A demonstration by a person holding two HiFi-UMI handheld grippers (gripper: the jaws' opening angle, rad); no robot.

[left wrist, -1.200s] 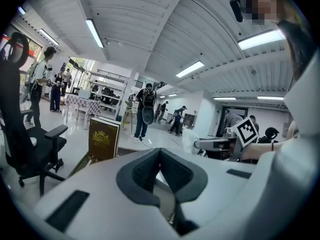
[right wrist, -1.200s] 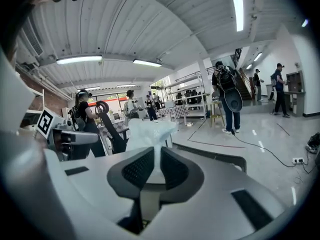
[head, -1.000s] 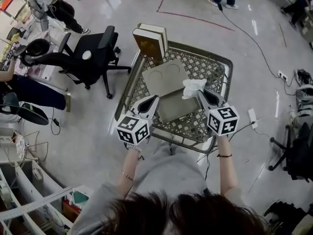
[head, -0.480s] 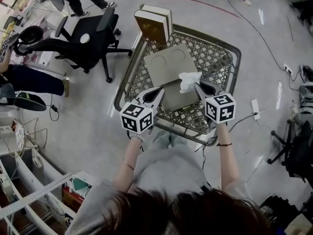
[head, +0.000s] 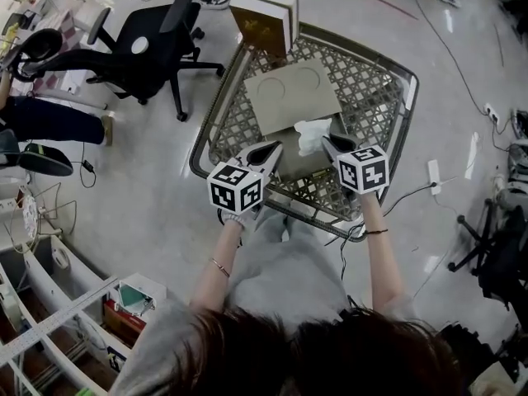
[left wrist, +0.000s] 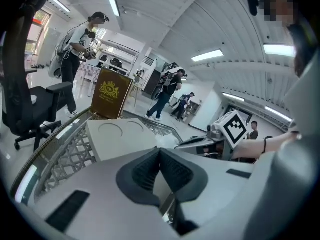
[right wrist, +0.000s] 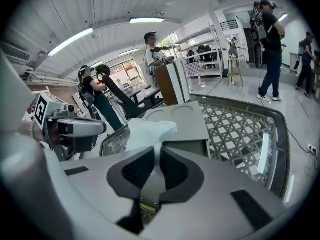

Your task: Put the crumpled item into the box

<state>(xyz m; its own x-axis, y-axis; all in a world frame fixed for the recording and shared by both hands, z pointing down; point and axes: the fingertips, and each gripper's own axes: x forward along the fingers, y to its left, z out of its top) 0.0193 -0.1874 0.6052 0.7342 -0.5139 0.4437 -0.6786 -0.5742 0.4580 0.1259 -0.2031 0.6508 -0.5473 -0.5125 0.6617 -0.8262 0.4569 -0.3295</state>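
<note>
A glossy grey floor spreads under a cart whose basket is a diamond lattice of metal inside a rounded tube rim. The crumpled item – a soft white wad, creased and puffed like tissue – hangs over the near part of that basket, above the open tray of the box. Whether it touches the box cannot be told.

The right gripper pinches the wad: its ribbed dark pads press on the lower edge while the rest billows out past the tips. The box is matte grey and flat-sided; its lid lies folded back on the lattice, with two shallow circles pressed into it.

The left gripper hovers just beside the box's near-left edge – pads pressed together, nothing between them. A brown, cream-edged slab like a book stands at the cart's far rim, and a black office chair sits off to the left.
</note>
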